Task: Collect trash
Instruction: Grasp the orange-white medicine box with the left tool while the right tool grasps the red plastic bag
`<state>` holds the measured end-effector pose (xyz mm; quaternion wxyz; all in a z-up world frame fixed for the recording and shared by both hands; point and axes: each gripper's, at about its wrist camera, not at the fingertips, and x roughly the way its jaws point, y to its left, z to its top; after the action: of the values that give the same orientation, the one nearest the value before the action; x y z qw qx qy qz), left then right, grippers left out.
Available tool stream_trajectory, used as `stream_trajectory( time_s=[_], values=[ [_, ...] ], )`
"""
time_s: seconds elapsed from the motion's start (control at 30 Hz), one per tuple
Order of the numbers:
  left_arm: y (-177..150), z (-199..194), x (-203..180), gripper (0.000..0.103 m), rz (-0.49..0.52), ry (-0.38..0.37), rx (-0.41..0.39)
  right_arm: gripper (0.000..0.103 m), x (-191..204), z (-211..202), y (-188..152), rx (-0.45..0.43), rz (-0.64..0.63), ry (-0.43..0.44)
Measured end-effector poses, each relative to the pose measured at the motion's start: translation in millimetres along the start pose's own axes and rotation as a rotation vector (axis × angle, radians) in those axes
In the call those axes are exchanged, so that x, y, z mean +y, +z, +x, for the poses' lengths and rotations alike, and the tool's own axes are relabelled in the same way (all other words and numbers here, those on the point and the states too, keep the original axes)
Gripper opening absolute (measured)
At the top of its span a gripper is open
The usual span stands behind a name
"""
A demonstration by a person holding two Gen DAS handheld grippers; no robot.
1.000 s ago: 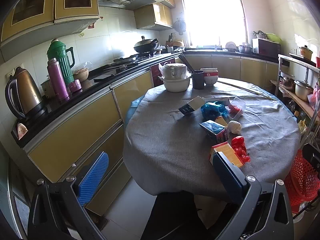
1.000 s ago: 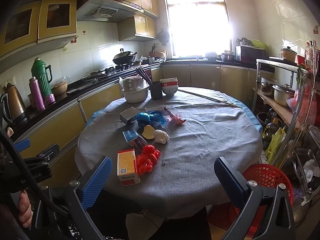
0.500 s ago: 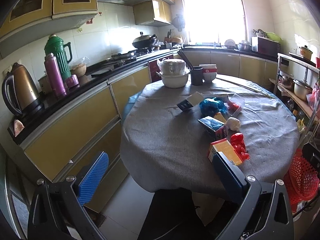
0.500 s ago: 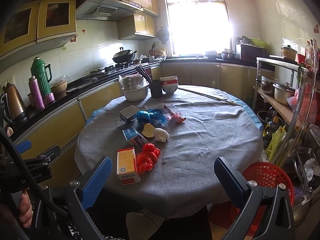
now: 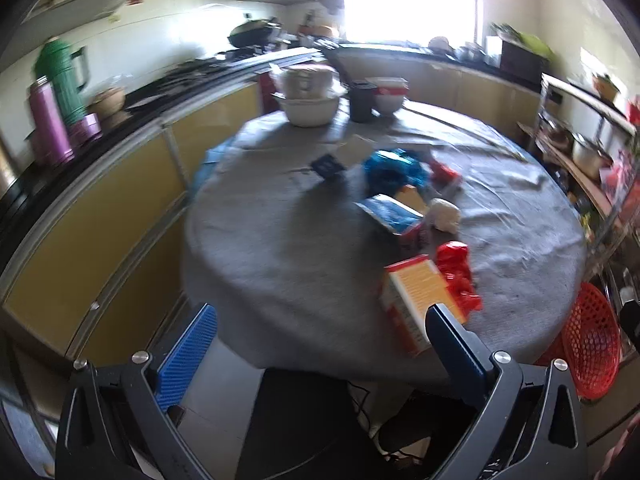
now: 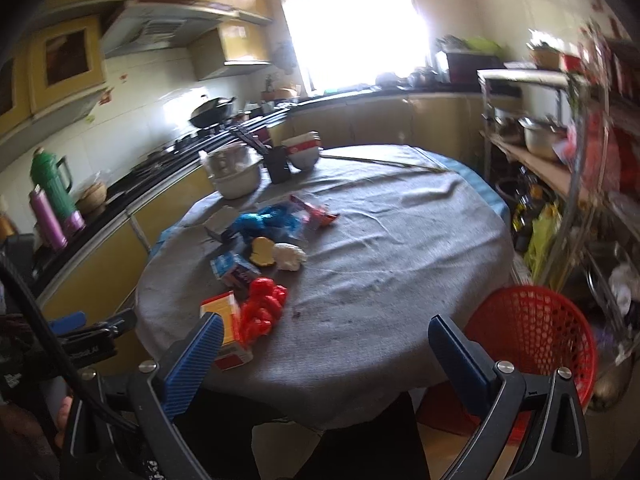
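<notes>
Both grippers moved in toward the counter's near edge, left gripper [image 5: 316,344] and right gripper [image 6: 324,344] jaws spread and empty, trash led by the orange box [image 6: 226,320] near that edge; motion blur risks misjudging the first pinch.

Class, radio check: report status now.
Both grippers, left and right, open, empty. Trash on table; orange box nearest. Red basket unobstructed.

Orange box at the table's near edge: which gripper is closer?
Judging by both views, left. The left gripper has its right finger overlapping the orange box. The right gripper centres further right, box by its left finger.
</notes>
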<state>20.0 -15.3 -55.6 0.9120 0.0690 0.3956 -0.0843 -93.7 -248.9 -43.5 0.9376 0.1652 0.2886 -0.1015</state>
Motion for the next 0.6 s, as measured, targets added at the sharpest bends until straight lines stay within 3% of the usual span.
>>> stream_trajectory(
  time_s=[0.17,0.33,0.5,0.6],
  values=[
    [9.8,33.2,-41.2,0.103,0.099,-0.035,0.069,0.103,-30.9,3.9,0.3,0.026,0.114,-0.03],
    [7.7,53.9,-72.4,0.103,0.156,-0.066,0.114,0.103,-42.6,6.5,-0.9,0.038,0.135,-0.048],
    [2.4,68.1,-73.4,0.103,0.148,-0.074,0.144,0.103,-44.9,7.9,-2.4,0.041,0.133,-0.045],
    [1.0,74.2,-65.9,0.089,0.127,-0.098,0.161,0.103,-44.4,11.6,-3.8,0.044,0.129,-0.035]
  ],
)
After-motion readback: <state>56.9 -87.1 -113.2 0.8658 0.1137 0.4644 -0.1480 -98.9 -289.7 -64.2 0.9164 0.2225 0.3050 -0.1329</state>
